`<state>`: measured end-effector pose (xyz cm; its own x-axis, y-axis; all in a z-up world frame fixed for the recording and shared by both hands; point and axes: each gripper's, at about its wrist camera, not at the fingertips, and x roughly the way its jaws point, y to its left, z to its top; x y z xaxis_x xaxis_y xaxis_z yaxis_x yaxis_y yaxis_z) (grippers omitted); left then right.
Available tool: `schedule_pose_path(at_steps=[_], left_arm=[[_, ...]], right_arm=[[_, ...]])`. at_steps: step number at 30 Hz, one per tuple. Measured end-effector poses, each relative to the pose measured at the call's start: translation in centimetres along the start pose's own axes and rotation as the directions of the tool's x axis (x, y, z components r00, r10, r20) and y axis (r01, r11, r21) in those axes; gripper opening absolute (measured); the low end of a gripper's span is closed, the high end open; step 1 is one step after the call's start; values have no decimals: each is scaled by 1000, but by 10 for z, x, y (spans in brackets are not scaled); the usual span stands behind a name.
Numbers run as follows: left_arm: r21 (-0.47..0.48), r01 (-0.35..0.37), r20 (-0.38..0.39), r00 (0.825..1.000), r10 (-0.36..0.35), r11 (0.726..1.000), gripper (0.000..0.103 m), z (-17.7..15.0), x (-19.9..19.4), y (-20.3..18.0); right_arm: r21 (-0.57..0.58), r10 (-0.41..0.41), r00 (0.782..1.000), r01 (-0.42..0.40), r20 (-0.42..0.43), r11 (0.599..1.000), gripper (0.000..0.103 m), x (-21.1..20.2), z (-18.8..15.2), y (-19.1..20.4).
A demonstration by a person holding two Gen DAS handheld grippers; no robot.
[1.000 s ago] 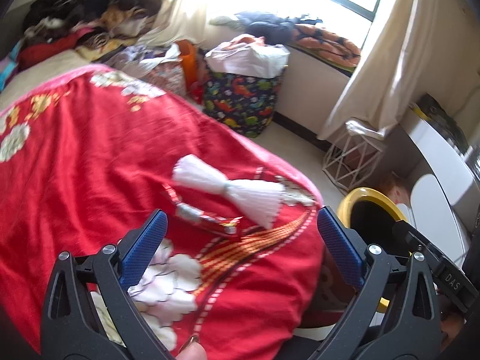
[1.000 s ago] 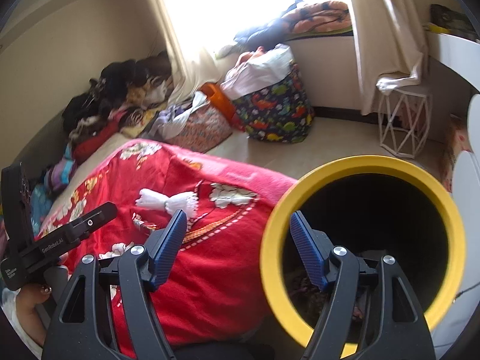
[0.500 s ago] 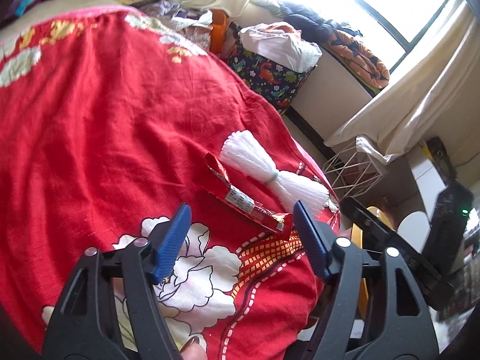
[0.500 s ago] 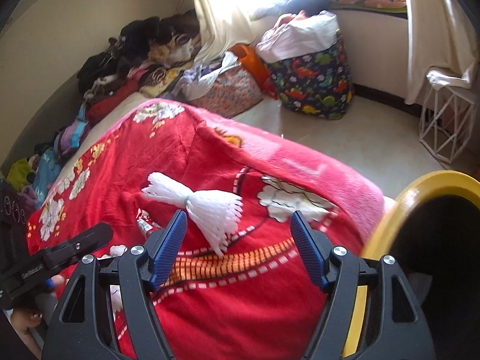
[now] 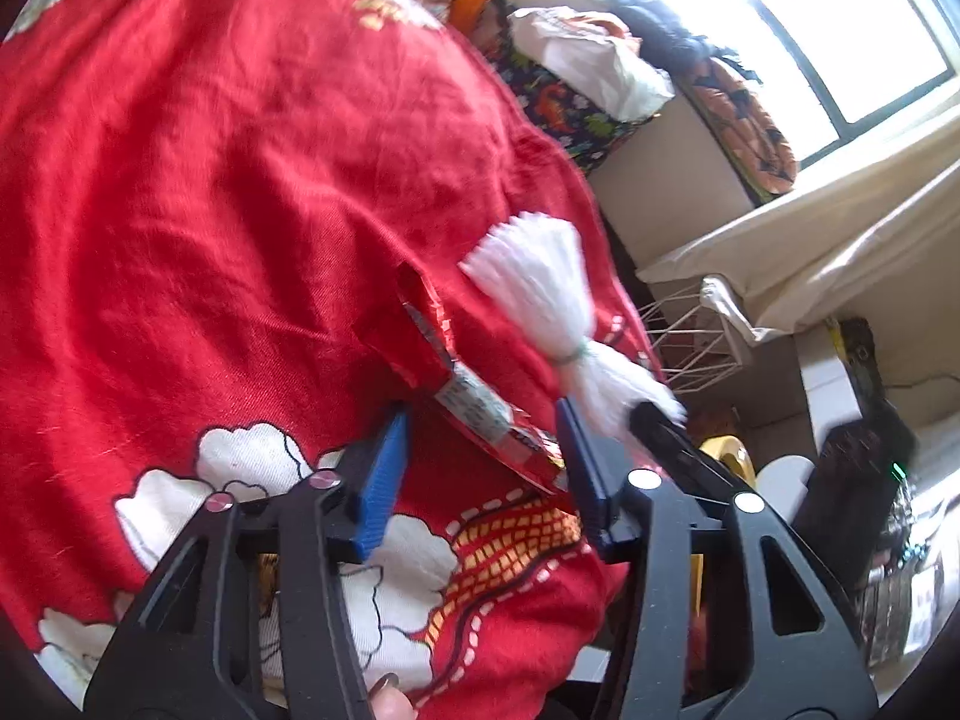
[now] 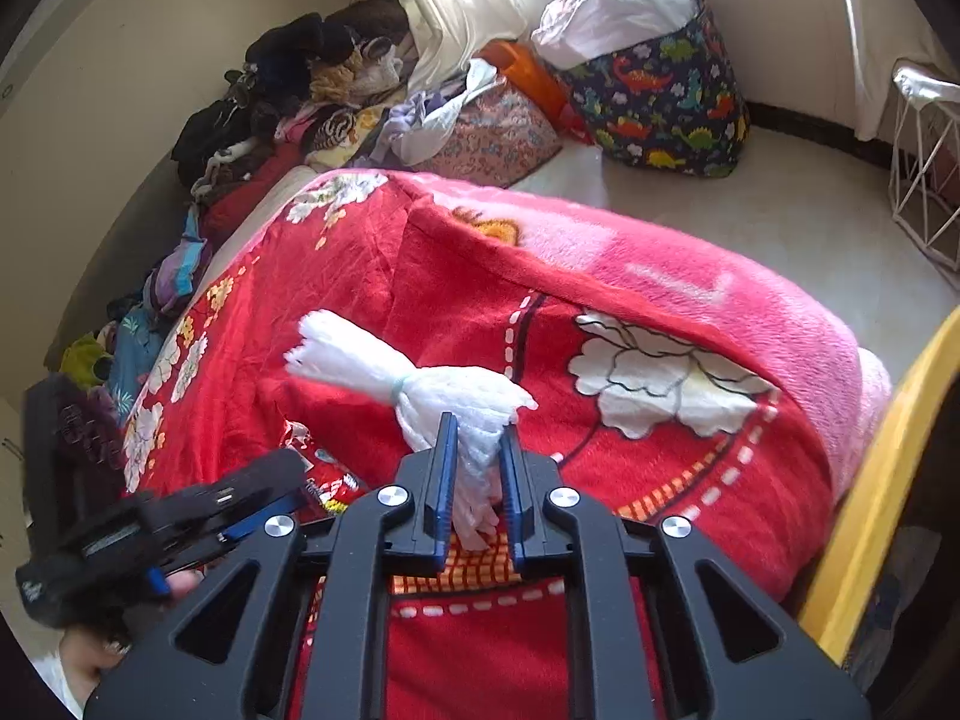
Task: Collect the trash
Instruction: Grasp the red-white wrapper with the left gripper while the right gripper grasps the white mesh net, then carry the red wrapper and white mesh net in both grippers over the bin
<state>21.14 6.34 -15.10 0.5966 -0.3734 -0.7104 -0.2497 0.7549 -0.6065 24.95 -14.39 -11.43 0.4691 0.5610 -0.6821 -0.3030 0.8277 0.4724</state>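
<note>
Right hand-held gripper (image 6: 474, 450) closing on white bundle (image 6: 420, 384)

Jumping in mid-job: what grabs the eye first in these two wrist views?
The bright red flowered blanket fills both views. On it lies a white fringed bundle, its near end between the closing jaws of the right gripper. Beside it, a red snack wrapper sits between the closing jaws of the left gripper, and a yellow-rimmed bin waits at the bed's edge.

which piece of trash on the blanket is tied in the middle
The white bundle, cinched by a band at its middle; the red wrapper beside it is flat and untied.
</note>
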Motion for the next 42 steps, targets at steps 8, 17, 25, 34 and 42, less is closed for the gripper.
schedule_pose_path(at_steps=[8,17,25,34,42], left_arm=[[26,-5,23,1000,4,1000,11,-7,-6,-14],[202,19,83,996,-36,979,8,-19,-30,-65],[265,35,84,995,-60,964,8,-29,-34,-95],[341,67,59,994,-93,938,8,-48,-33,-126],[400,102,25,992,-122,911,8,-65,-30,-150]], right_arm=[[-17,-82,988,85,129,996,13,-55,-21,-1],[90,-164,956,146,242,985,13,-109,-51,-23],[162,-211,933,169,293,972,13,-148,-63,-48],[233,-268,908,198,323,952,13,-176,-78,-67],[294,-339,878,245,337,924,13,-193,-86,-83]])
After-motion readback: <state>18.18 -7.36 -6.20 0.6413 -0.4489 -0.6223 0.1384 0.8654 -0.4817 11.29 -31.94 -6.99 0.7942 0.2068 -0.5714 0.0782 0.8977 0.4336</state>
